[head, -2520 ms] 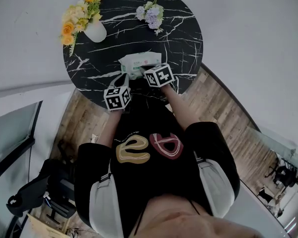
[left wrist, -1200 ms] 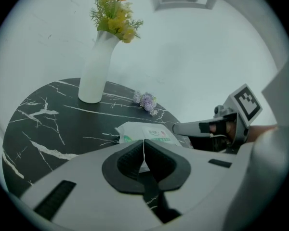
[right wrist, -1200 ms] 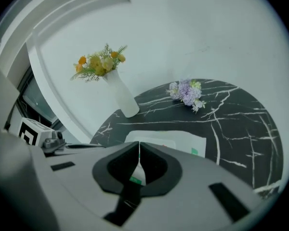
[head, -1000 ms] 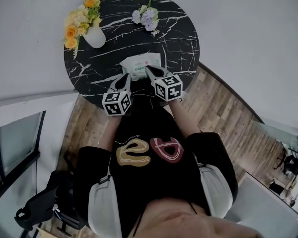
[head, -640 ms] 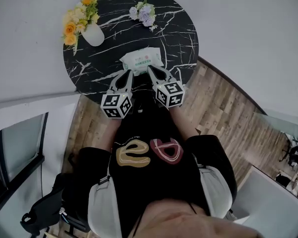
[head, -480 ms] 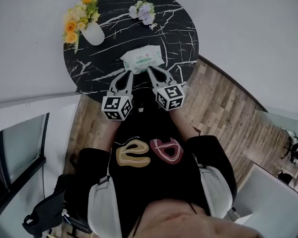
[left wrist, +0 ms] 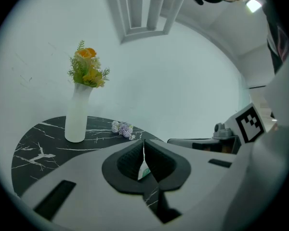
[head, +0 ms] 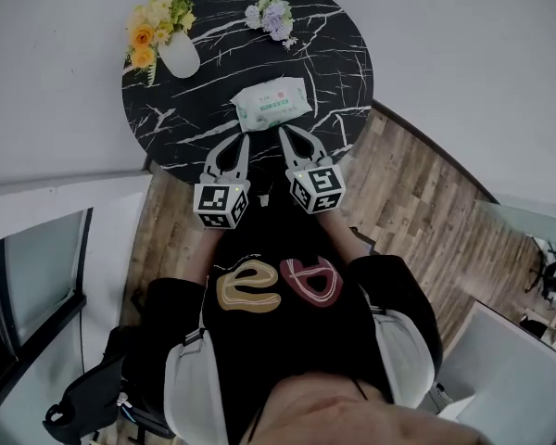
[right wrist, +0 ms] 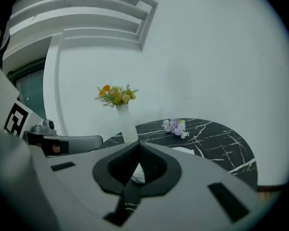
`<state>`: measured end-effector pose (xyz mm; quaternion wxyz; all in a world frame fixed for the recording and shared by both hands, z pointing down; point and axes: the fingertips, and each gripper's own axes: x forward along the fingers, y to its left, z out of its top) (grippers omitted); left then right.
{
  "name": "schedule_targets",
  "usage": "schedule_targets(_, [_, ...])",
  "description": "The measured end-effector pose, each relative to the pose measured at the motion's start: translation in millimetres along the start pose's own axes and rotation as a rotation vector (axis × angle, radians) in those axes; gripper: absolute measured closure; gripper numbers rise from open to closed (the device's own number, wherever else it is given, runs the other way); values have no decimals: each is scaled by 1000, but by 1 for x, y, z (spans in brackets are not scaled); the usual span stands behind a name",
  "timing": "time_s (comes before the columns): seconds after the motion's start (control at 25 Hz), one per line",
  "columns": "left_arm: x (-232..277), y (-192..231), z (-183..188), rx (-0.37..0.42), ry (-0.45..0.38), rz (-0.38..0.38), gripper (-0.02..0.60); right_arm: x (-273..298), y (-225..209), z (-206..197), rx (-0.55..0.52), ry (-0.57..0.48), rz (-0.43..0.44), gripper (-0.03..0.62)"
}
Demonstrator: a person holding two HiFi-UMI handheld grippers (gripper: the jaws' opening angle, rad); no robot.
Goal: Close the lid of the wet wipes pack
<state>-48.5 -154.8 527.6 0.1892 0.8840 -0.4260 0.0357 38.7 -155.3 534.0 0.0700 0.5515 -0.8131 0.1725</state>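
Observation:
The white and green wet wipes pack (head: 271, 101) lies flat on the round black marble table (head: 334, 54), its lid looking level with the top. Both grippers hover at the table's near edge, a short way back from the pack and not touching it. My left gripper (head: 241, 138) is shut with nothing in it, and so is my right gripper (head: 284, 131). In the left gripper view the jaws (left wrist: 144, 144) meet, with a sliver of the pack (left wrist: 143, 171) behind them. The right gripper view shows its jaws (right wrist: 138, 146) pressed together and the pack (right wrist: 184, 150) beyond.
A white vase of yellow and orange flowers (head: 176, 52) stands at the table's far left. A small bunch of purple flowers (head: 276, 17) lies at the far side. Wooden floor (head: 417, 221) surrounds the table, and white walls lie behind it.
Both grippers have drawn back from the pack toward the person. The right one, earlier over the pack, is now clear of it. The pack stays put.

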Motion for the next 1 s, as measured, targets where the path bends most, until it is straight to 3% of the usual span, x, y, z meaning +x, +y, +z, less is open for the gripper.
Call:
schedule_targets(0.48, [-5,-11,-11,48,28,-42,561,-4,19,-16,-87,54,9,583])
schedule_targets(1.0, [0,-17,-9,96,32,-75,561,-6,21,-6,-155,22,0,583])
